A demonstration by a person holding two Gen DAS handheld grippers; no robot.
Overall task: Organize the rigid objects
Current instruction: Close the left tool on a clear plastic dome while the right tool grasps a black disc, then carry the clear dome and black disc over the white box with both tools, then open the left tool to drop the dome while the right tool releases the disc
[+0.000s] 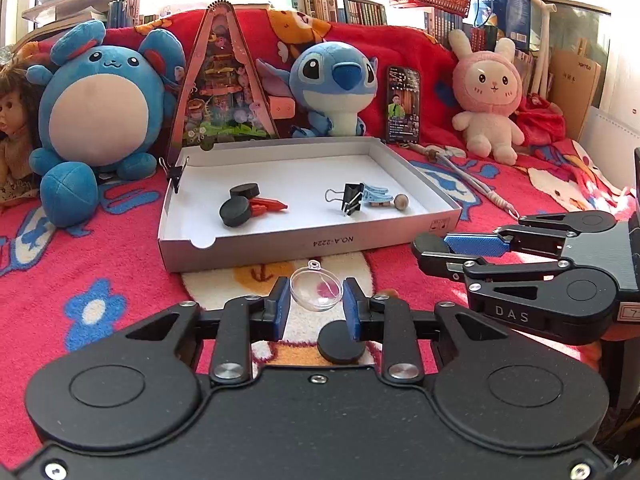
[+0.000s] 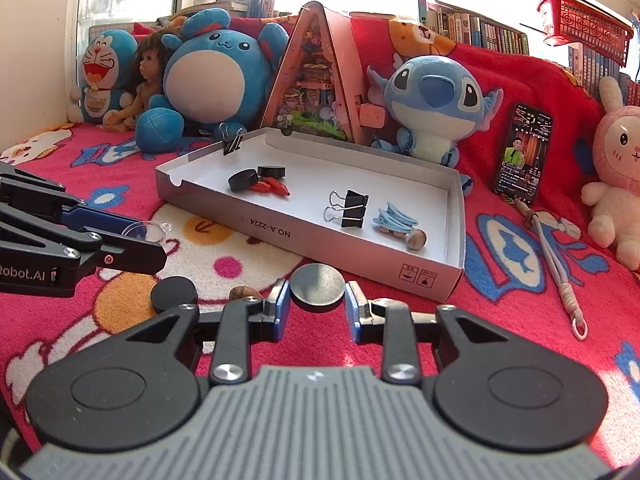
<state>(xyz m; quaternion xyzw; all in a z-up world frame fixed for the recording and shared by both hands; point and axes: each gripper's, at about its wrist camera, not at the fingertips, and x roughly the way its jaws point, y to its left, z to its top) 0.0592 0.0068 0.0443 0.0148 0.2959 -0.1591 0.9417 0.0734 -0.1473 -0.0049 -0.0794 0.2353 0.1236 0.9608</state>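
My left gripper (image 1: 316,305) is shut on a clear plastic half-sphere (image 1: 316,290), held just above the red blanket in front of the white cardboard box (image 1: 280,242). A loose black disc (image 1: 342,342) lies on the blanket under it. My right gripper (image 2: 316,306) is shut on a dark round disc (image 2: 317,288), its blue pads against the disc's sides, near the box's front wall (image 2: 320,240). The left wrist view shows the right gripper (image 1: 434,254) from the side. In the right wrist view the left gripper (image 2: 150,242) carries the clear half-sphere (image 2: 146,232).
The box holds two black discs (image 1: 240,204), red clips (image 1: 268,204), a black binder clip (image 1: 350,198), blue hair clips (image 1: 376,196) and a wooden knob (image 1: 401,201). A brown piece (image 2: 244,293) lies on the blanket. Plush toys (image 1: 332,88), a phone (image 1: 403,104) and a lanyard (image 2: 560,256) ring the box.
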